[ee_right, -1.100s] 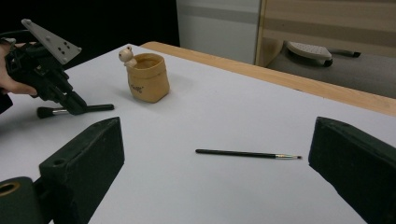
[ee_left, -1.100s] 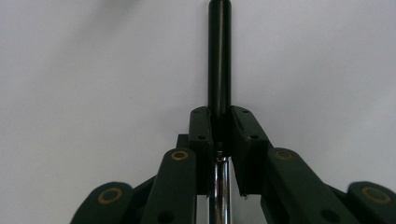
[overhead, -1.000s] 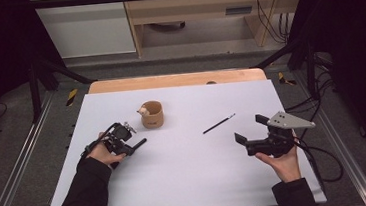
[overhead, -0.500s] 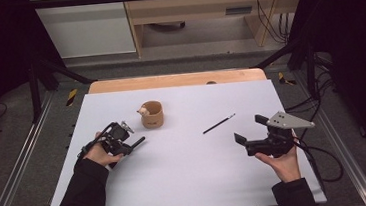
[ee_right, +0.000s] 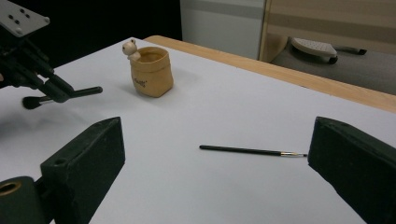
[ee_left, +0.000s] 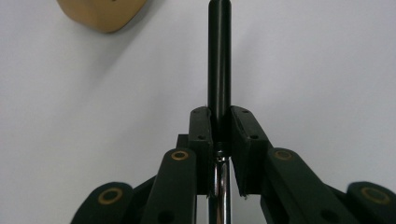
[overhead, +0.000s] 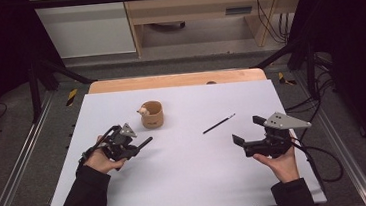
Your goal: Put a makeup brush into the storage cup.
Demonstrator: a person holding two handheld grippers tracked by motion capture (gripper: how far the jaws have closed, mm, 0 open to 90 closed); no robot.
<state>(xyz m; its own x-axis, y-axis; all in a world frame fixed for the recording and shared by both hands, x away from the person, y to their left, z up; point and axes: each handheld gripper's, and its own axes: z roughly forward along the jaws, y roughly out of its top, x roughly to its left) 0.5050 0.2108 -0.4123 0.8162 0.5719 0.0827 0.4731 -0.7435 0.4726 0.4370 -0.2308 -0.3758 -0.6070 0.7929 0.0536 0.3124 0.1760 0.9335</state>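
My left gripper (overhead: 134, 148) is shut on a thick black brush (overhead: 146, 142), a little above the white table at the left. In the left gripper view its jaws (ee_left: 219, 122) clamp the brush handle (ee_left: 219, 56) just above a chrome ferrule. The handle points toward a tan cup (overhead: 151, 114) that has a small figure on its rim. A thin black paintbrush (overhead: 219, 124) lies flat right of centre. My right gripper (overhead: 247, 130) stands open near it with nothing between its jaws. In the right gripper view they frame the thin paintbrush (ee_right: 243, 150) and the cup (ee_right: 152, 71).
A white sheet (overhead: 188, 183) covers the table, and a wooden strip (overhead: 179, 79) shows along the far edge. Metal frame rails run along both sides. Cables trail off the right edge by my right hand.
My left gripper has lifted slightly and shifted a little to the right with the thick brush in it. The right gripper has not moved.
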